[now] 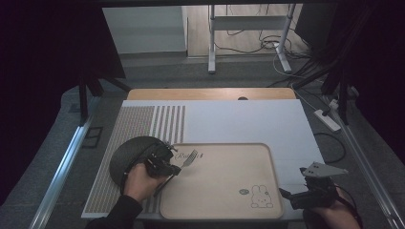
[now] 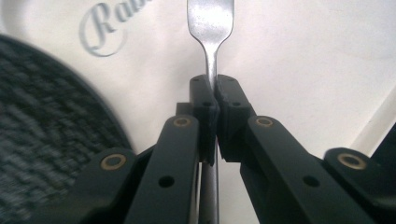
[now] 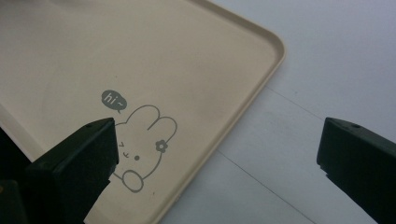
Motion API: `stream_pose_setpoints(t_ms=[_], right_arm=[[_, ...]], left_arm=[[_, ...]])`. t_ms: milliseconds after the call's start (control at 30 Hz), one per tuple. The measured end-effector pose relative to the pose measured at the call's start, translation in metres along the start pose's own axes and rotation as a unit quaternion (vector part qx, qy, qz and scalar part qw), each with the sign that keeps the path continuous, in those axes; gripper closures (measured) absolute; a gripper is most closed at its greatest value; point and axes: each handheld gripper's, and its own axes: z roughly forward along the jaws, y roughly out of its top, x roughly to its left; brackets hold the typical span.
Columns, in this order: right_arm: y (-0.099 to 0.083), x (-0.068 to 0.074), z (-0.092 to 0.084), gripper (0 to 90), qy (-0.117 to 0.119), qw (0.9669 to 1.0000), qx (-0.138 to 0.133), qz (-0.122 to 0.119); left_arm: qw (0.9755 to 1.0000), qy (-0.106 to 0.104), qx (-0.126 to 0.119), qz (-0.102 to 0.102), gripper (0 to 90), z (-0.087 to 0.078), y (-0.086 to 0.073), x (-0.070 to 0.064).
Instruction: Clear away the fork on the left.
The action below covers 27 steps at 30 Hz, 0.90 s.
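A metal fork is clamped by its neck in my left gripper, which is shut on it. The tines point out over the top-left corner of a beige tray, and the handle runs back under the hand. In the left gripper view the fork rises from between the closed jaws of the left gripper above the tray. My right gripper stays near the tray's lower right corner. The right gripper is open and holds nothing, over the edge of the tray.
A dark round plate lies just left of the tray, under the left hand; the plate has a speckled surface. A rabbit drawing marks the tray's corner. A white mat covers the table, with a striped band at its left.
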Motion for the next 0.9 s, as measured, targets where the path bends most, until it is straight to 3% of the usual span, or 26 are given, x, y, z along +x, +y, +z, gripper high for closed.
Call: stream_pose_setpoints(t_ms=[367, 633, 733, 767, 833, 900], right_arm=[[0.000, 0.000, 0.000, 0.0, 0.000, 1.0000, 0.001, -0.002], [0.000, 0.001, 0.000, 0.0, 0.001, 1.0000, 0.001, -0.004], [0.000, 0.001, 0.000, 0.0, 0.002, 1.0000, 0.001, -0.004], [0.000, 0.001, 0.000, 0.0, 0.003, 1.0000, 0.001, -0.005], [0.000, 0.001, 0.000, 0.0, 0.003, 1.0000, 0.001, -0.005], [0.000, 0.001, 0.001, 0.0, 0.003, 1.0000, 0.002, -0.005]], left_arm=[[0.9999, -0.010, 0.011, 0.003, 86.2, 0.023, 0.010, -0.016], [0.9991, -0.001, 0.042, 0.009, 85.0, 0.044, 0.010, -0.018], [0.9995, -0.001, 0.029, 0.012, 84.1, 0.041, 0.009, -0.017], [0.9998, 0.001, 0.014, 0.016, 82.0, 0.038, 0.009, -0.018], [0.9996, -0.008, -0.010, 0.024, 81.5, 0.030, 0.010, -0.021], [0.9989, -0.020, -0.016, 0.038, 86.1, 0.028, 0.011, -0.026]])
